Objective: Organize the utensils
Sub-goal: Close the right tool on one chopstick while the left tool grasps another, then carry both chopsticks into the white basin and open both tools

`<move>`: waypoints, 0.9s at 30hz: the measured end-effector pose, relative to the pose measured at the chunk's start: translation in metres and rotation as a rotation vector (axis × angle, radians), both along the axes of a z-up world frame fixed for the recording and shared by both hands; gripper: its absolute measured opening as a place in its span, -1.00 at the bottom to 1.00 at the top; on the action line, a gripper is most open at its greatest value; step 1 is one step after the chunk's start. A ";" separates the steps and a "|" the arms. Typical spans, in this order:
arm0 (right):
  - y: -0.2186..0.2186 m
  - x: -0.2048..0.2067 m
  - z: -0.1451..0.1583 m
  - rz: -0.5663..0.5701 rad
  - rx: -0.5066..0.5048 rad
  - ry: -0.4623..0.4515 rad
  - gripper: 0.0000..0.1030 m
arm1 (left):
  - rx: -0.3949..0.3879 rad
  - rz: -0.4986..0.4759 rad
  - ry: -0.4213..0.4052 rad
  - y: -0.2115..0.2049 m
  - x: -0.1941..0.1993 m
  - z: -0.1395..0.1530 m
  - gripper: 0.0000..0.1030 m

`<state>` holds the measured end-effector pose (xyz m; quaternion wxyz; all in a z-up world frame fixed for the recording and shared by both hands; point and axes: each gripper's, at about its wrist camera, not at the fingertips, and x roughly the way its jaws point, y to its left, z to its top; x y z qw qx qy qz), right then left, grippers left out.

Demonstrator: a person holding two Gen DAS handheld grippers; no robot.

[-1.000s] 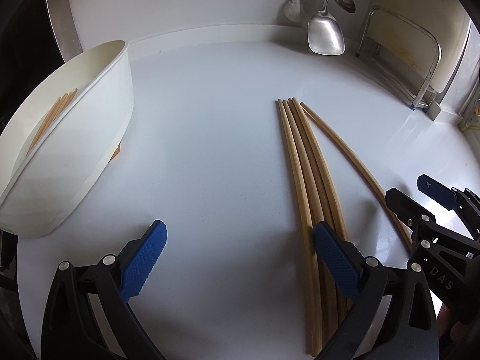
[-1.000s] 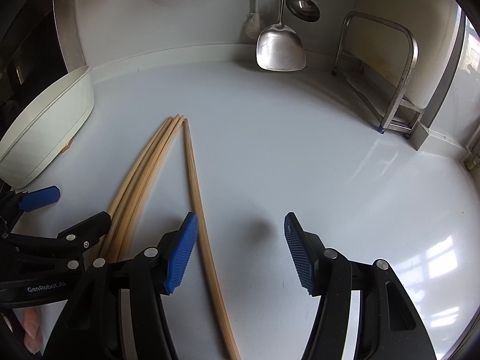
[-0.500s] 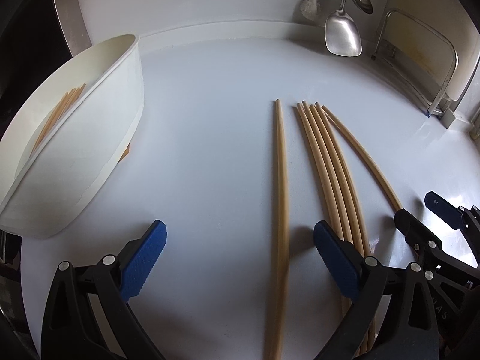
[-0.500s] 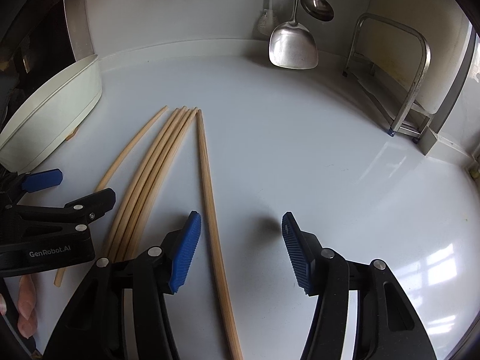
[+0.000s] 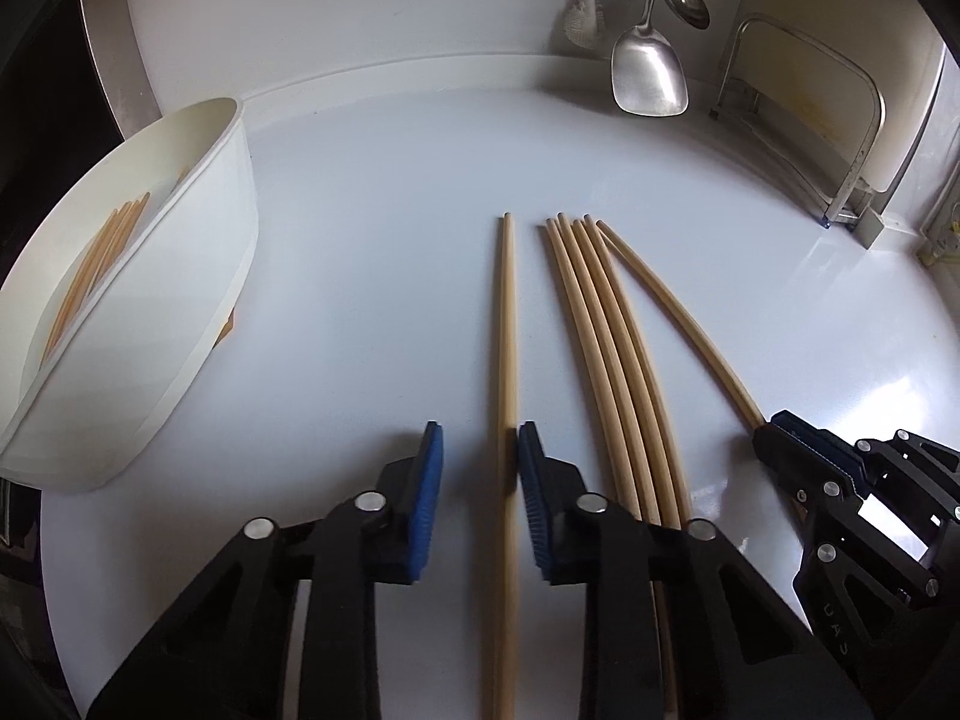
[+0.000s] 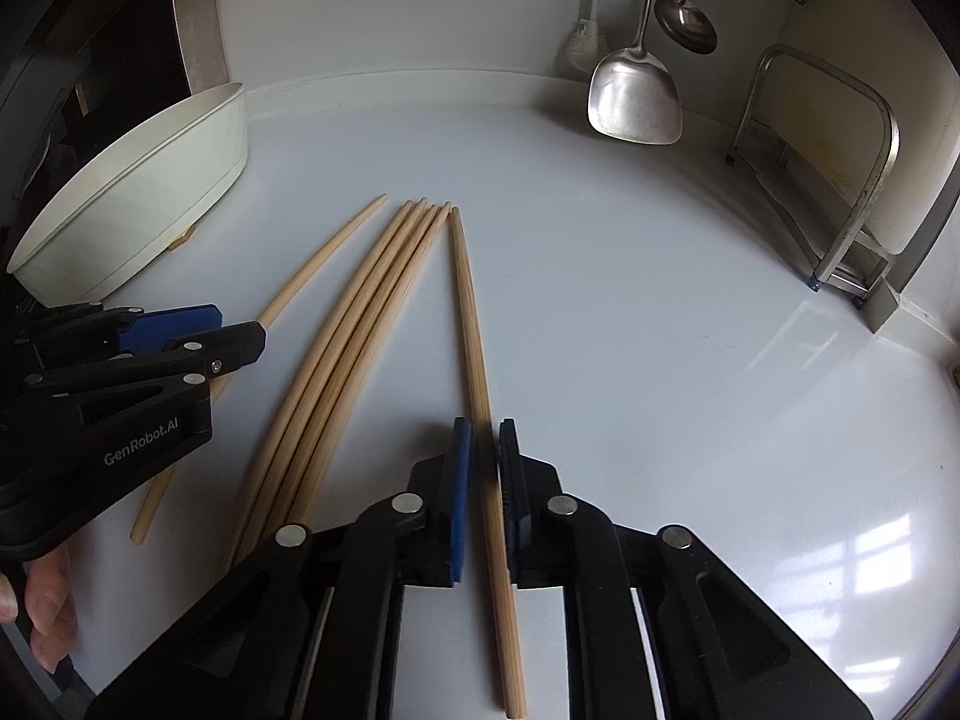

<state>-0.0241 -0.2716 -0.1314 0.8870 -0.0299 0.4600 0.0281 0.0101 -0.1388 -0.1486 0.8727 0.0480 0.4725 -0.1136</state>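
R gripper (image 6: 480, 468) fingers pinch the rightmost chopstick (image 6: 474, 360) lying on the tabletop (image 6: 660, 330). L gripper (image 5: 480, 480) fingers half-closed round a lone chopstick (image 5: 507, 330), right pad touching. Four-stick bundle (image 5: 606, 348) between; white bin (image 5: 150, 300) w/ more sticks far left.

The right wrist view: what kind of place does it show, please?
Most likely a kitchen counter. A metal spatula and a ladle hang on the wall behind a white worktop, wooden chopsticks lie on it, and a metal rack stands at the right.
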 end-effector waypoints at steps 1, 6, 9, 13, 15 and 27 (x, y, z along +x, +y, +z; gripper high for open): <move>0.001 0.000 0.000 0.001 -0.006 0.001 -0.88 | 0.000 -0.003 0.001 0.000 -0.001 0.000 -0.78; -0.004 0.000 0.001 -0.022 0.039 0.017 -0.88 | -0.009 -0.010 0.033 0.001 -0.002 0.001 -0.86; -0.007 0.000 0.002 -0.047 0.068 0.032 -0.88 | -0.037 -0.001 0.069 0.007 -0.002 0.003 -0.86; -0.009 -0.003 0.011 -0.076 0.083 0.033 -0.88 | -0.061 -0.010 0.065 0.014 -0.006 0.017 -0.86; -0.009 -0.004 0.019 -0.092 0.091 0.031 -0.88 | -0.075 -0.021 0.054 0.017 -0.007 0.028 -0.86; 0.030 0.006 0.100 -0.111 0.111 -0.057 -0.88 | -0.112 -0.048 -0.055 0.074 0.001 0.112 -0.86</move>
